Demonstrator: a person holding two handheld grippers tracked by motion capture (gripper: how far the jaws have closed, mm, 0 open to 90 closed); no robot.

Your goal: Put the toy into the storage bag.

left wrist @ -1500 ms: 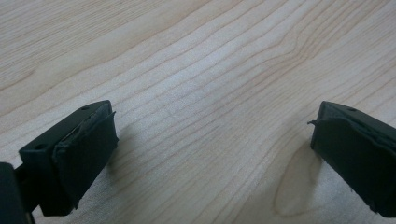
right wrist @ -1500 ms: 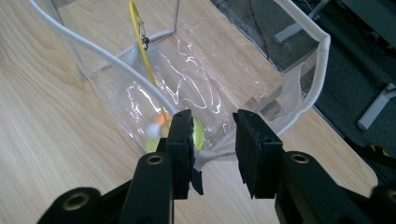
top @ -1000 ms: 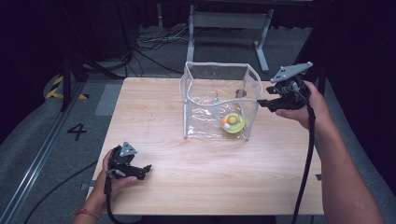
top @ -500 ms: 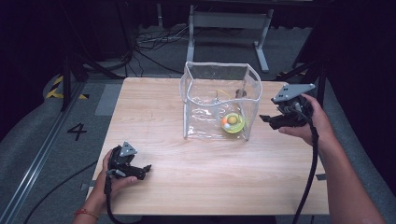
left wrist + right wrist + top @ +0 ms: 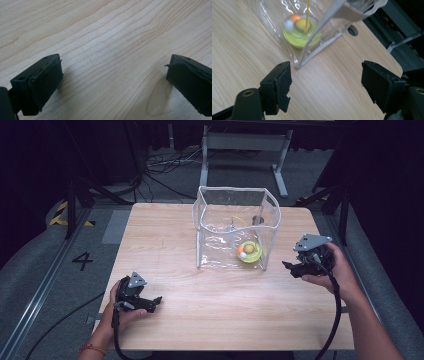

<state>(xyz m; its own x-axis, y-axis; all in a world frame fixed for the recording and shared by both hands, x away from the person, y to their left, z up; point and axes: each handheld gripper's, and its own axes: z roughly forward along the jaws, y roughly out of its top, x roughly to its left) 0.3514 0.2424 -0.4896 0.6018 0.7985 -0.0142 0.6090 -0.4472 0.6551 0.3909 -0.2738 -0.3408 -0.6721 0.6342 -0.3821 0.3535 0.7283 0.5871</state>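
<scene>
A clear plastic bag [image 5: 235,227] with a pale rim stands open on the wooden table [image 5: 165,240]. Inside, at its front right corner, lies a yellow-green toy [image 5: 248,252] with small white and orange balls; the right gripper view shows the toy [image 5: 300,31] through the clear wall. My right gripper [image 5: 290,266] hovers low just right of the bag, pointing at its corner [image 5: 299,65]. Its jaws have just been opening and stand open with nothing between them. My left gripper [image 5: 156,302] rests open near the table's front left, over bare wood [image 5: 112,67].
A metal stand [image 5: 245,142] and cables [image 5: 160,162] lie on the floor behind the table. A floor mark "4" [image 5: 82,260] sits left of the table. The table's right edge [image 5: 387,53] is close to my right gripper.
My right gripper has come down from beside the bag's top rim to low over the table, a little toward the front, and its jaws stand wider. The left gripper has kept still.
</scene>
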